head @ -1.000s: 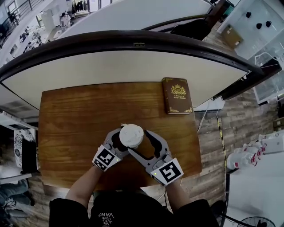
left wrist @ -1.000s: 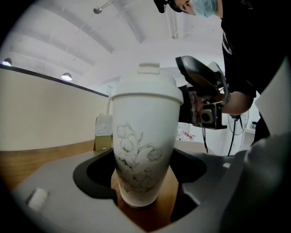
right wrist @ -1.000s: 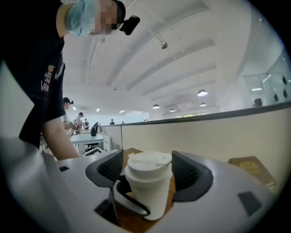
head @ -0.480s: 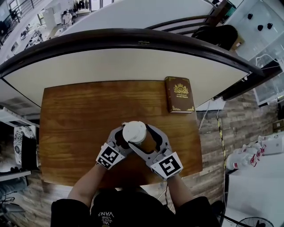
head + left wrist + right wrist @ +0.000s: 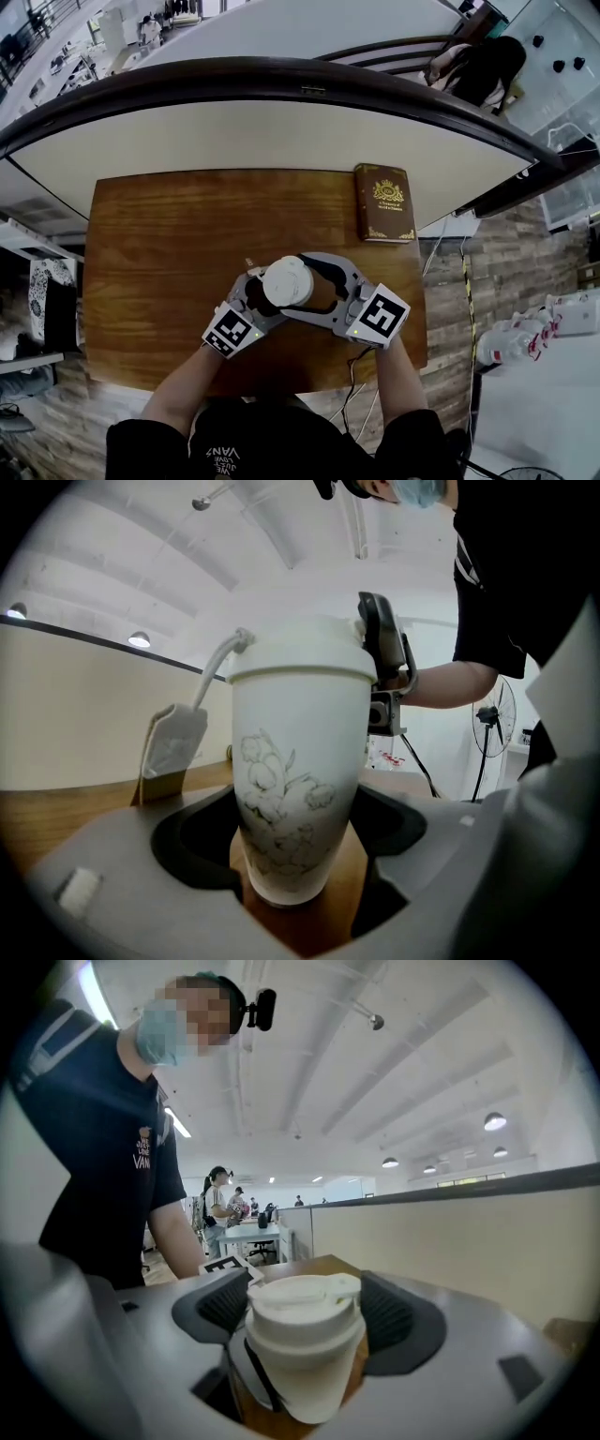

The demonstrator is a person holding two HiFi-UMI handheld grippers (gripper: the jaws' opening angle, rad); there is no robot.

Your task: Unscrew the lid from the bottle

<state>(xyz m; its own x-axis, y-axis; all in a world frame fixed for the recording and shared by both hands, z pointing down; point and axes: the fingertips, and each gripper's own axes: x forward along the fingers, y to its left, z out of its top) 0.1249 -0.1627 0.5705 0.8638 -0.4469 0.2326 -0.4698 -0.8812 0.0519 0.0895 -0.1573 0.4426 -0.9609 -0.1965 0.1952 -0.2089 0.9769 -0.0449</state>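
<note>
Here, upright near the front edge of the table (image 5: 150, 244), midway along: bottle (image 5: 295, 780), long axis vertical, lid (image 5: 286, 281) up. Clamped low by the left gripper (image 5: 300, 841); flanked at the lid by the right gripper (image 5: 305, 1309), jaws just opened wide, not pressing. Likely risk: closing off-centre, slipping on the smooth lid, tipping the bottle.

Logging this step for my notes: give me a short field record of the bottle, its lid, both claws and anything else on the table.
bottle: white, flower drawing, upright on the wooden table
lid: white, still on the bottle
left claw: closed on the bottle's lower body
right claw: around the lid, jaws just opened wider, pads seem clear of it
other: brown book, closed, at the table's far right corner
</note>
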